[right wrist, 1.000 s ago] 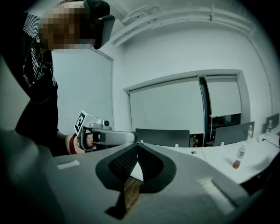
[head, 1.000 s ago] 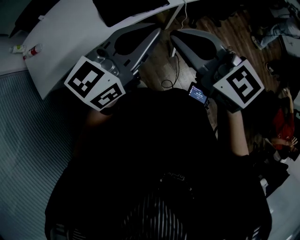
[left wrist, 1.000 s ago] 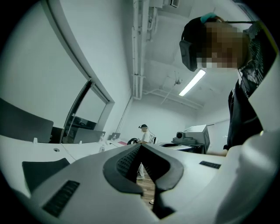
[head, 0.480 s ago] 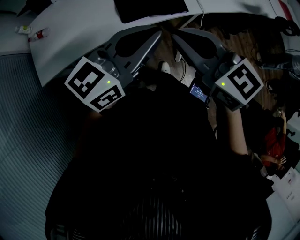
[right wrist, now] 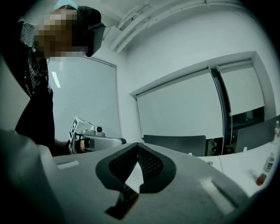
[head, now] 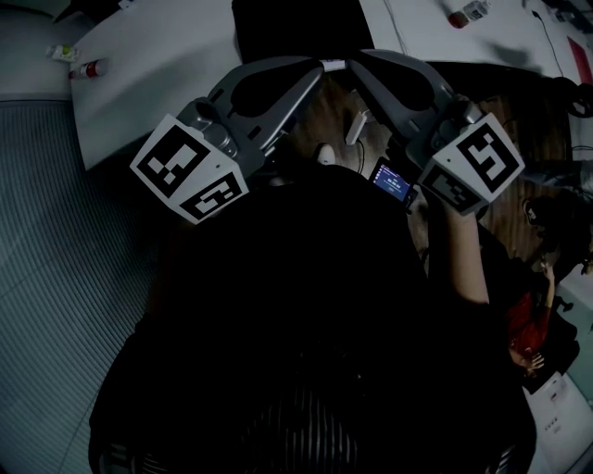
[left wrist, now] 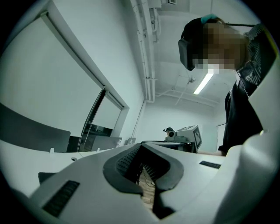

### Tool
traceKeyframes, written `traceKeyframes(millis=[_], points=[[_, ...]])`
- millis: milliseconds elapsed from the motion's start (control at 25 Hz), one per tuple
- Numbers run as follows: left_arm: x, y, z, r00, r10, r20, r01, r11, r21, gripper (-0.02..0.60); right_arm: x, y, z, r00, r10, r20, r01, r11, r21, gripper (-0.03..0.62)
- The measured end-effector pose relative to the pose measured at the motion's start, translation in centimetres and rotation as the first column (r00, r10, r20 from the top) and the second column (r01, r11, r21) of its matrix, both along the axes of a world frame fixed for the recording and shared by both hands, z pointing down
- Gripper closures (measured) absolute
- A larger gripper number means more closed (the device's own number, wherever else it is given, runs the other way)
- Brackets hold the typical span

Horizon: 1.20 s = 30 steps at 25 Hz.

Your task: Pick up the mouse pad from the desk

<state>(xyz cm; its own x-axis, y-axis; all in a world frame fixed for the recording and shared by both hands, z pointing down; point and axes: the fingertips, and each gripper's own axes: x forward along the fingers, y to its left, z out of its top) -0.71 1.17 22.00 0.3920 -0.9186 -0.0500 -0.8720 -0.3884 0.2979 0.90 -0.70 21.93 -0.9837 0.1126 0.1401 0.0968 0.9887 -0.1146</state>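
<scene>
A black mouse pad [head: 296, 28] lies flat on the white desk [head: 167, 65] at the top of the head view, its far part cut off by the frame. Both grippers are held side by side just short of the desk's near edge, pointing at the pad. My left gripper [head: 320, 67] is shut with nothing between its jaws, and the tips meet in its own view [left wrist: 141, 144]. The right gripper [head: 357, 57] is likewise shut and empty [right wrist: 138, 144]. Neither touches the pad.
Small bottles [head: 79, 63] lie at the desk's left corner and another red-capped one [head: 463, 14] at its right. Wooden floor with a cable shows under the grippers, grey carpet [head: 56, 278] at left. A person in red [head: 523, 324] is at the lower right.
Both grippers have moved forward toward the desk, still shut. The desk and black pad have slid right and nearer in the head view, now directly ahead of the tips.
</scene>
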Motion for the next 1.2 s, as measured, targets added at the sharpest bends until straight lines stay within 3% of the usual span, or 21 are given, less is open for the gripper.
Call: traceKeyframes(millis=[480,640,800,1000,1200], points=[[3.1,-9.8,-0.2,0.997,-0.080,0.022,0.082,0.995,-0.065,0.572,2.6,-10.9,0.0,0.993,-0.109,0.052,0.113,0.990,-0.088,0.591],[4.2,-11.2,1.6,0.995,-0.078,0.056,0.084,0.989,-0.121,0.573,2.4,-12.7,1.5,0.988,-0.144,0.053,0.149,0.982,-0.114,0.591],[3.9,-11.5,2.4,0.997,-0.070,0.041,0.076,0.984,-0.158,0.572,2.2,-13.6,2.2,0.989,-0.138,0.058,0.145,0.979,-0.146,0.591],[1.6,-12.8,1.6,0.997,-0.062,0.040,0.067,0.991,-0.120,0.573,0.5,-14.2,1.7,0.992,-0.119,0.043,0.123,0.985,-0.123,0.591],[-0.1,-15.6,0.4,0.999,0.041,0.032,-0.039,0.997,-0.068,0.572,-1.1,-15.8,0.6,0.998,-0.043,0.037,0.046,0.997,-0.067,0.591]])
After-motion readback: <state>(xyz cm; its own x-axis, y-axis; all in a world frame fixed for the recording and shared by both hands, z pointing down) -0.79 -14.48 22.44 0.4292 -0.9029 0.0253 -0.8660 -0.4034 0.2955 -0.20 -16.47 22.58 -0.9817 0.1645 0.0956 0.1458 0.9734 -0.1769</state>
